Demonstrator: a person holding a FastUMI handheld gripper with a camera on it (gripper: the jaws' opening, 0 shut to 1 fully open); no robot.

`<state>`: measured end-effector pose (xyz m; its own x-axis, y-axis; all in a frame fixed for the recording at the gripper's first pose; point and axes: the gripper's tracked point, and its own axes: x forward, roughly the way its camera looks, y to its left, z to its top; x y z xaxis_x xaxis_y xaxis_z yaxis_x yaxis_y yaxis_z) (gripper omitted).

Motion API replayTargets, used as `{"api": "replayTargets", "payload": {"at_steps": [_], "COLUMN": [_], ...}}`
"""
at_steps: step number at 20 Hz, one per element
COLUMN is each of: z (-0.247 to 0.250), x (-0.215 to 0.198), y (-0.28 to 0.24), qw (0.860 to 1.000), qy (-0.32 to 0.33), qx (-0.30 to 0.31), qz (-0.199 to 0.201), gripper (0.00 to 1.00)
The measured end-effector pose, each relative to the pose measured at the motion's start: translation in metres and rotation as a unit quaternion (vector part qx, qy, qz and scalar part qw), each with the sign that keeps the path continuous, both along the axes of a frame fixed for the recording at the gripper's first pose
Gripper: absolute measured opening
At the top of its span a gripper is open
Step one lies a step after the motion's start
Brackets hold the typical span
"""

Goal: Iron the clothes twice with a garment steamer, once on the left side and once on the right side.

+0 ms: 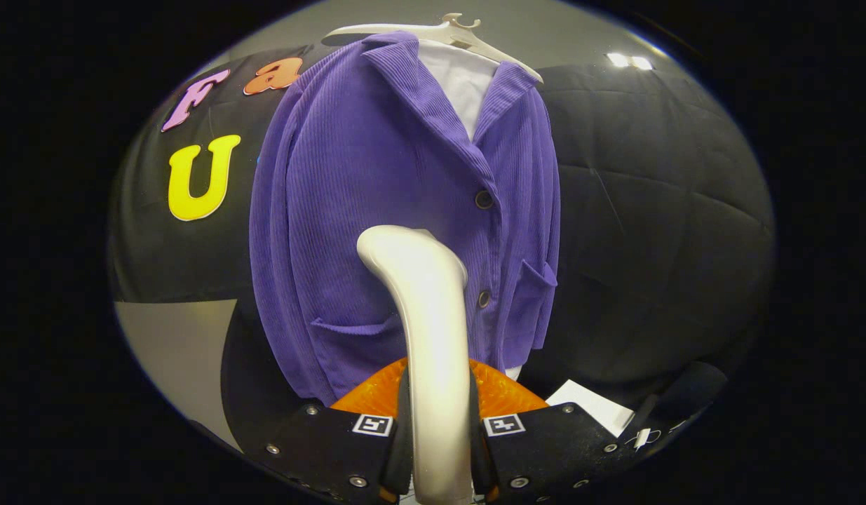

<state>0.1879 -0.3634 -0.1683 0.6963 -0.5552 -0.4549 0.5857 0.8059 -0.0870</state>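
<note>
Straight ahead of the fingers, at twelve o'clock, a purple ribbed jacket (pixel 376 210) hung on a pale hanger (pixel 440 31) against the dark cloth wall (pixel 650 210). A white shirt (pixel 461 84) showed in the open collar. Two dark buttons (pixel 484 200) ran down the front edge, and a patch pocket (pixel 538 280) sat low on the jacket at about four o'clock, with another pocket edge low at about seven o'clock. The jacket's two side edges stood free, with bare wall beside them at three and at nine o'clock, so there was open room on either side of the garment. A pale grey floor or panel (pixel 173 351) showed low at eight o'clock.

The steamer (pixel 425 315), pale and smooth, rose from between the fingers and bent toward the jacket at eleven o'clock, its head over the lower front, left of the button line; whether it touched the fabric could not be told. An orange mat-like thing (pixel 506 393) lay just behind its handle. The gripper (pixel 438 449) was clamped on the steamer handle, one finger pressing each side. A white sheet (pixel 594 407) lay near at four o'clock.
</note>
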Motion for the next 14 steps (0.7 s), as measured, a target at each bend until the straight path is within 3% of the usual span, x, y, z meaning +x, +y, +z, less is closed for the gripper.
{"api": "replayTargets", "payload": {"at_steps": [8, 14], "z": [-0.045, -0.107], "x": [-0.008, -0.032], "y": [-0.001, -0.007], "qw": [0.999, 0.996], "qy": [-0.005, 0.039], "qx": [0.038, 0.079], "qz": [-0.006, -0.029], "gripper": [0.33, 0.33]}}
